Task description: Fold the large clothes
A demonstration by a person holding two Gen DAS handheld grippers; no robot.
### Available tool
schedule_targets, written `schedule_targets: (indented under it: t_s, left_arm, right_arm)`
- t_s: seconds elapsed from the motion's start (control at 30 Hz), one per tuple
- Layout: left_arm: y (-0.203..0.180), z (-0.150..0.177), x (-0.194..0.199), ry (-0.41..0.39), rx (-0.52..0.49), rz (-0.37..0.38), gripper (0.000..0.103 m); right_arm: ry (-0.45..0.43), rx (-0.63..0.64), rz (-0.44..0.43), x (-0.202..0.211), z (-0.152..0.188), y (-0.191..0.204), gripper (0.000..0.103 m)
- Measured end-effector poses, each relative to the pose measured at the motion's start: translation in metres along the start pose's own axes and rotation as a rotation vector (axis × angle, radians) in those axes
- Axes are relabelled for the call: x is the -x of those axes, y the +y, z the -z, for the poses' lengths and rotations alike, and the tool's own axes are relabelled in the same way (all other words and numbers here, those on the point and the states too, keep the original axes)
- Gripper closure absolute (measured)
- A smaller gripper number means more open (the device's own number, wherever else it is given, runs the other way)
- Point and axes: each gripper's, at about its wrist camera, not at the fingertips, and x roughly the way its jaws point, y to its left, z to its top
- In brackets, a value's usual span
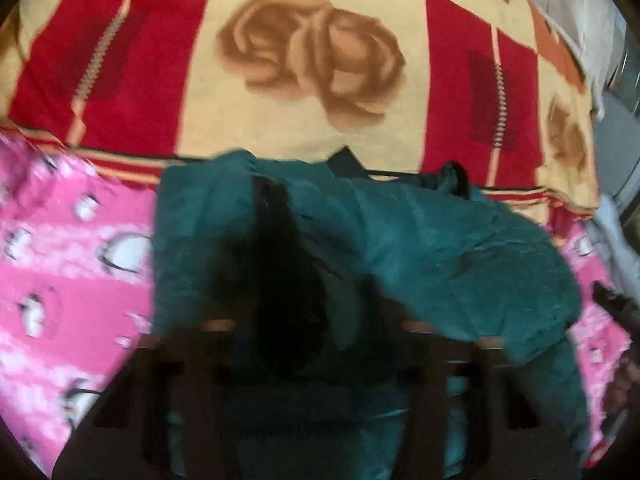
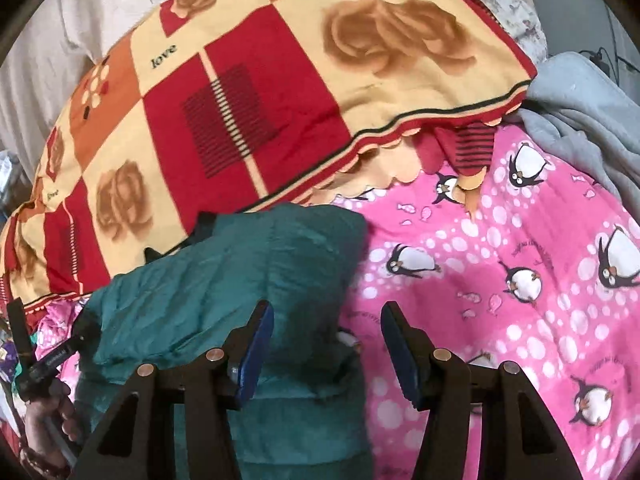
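Teal puffer jacket lies bunched on the pink penguin blanket, its far edge against the red rose-print blanket. Right gripper: jaws apart, empty. Left gripper: blurred, state cannot be told.

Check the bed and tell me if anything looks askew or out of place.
The teal jacket lies bunched and crooked, its top edge riding up on the rose-print blanket instead of flat on the pink penguin sheet. That blanket's scalloped corner is flipped under. The right gripper is open.
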Motion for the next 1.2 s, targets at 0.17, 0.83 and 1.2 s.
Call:
schedule_targets:
  t_s: [0.17,0.83,1.2]
  left_arm:
    - [-0.012,-0.001,0.035,-0.057,-0.006,0.035,0.087]
    - [-0.021,-0.005,0.061,-0.25,-0.012,-0.103,0.043]
    - [-0.012,0.014,-0.005,0.029,-0.046,-0.231,0.043]
  right_arm:
    - [0.02,0.017,0.0,-0.002,-0.006,-0.002,0.048]
    - [-0.04,0.235,-0.034,-0.026,-0.025,0.061,0.057]
    - [0.201,0.317,-0.08,-0.093,0.009,0.057,0.055]
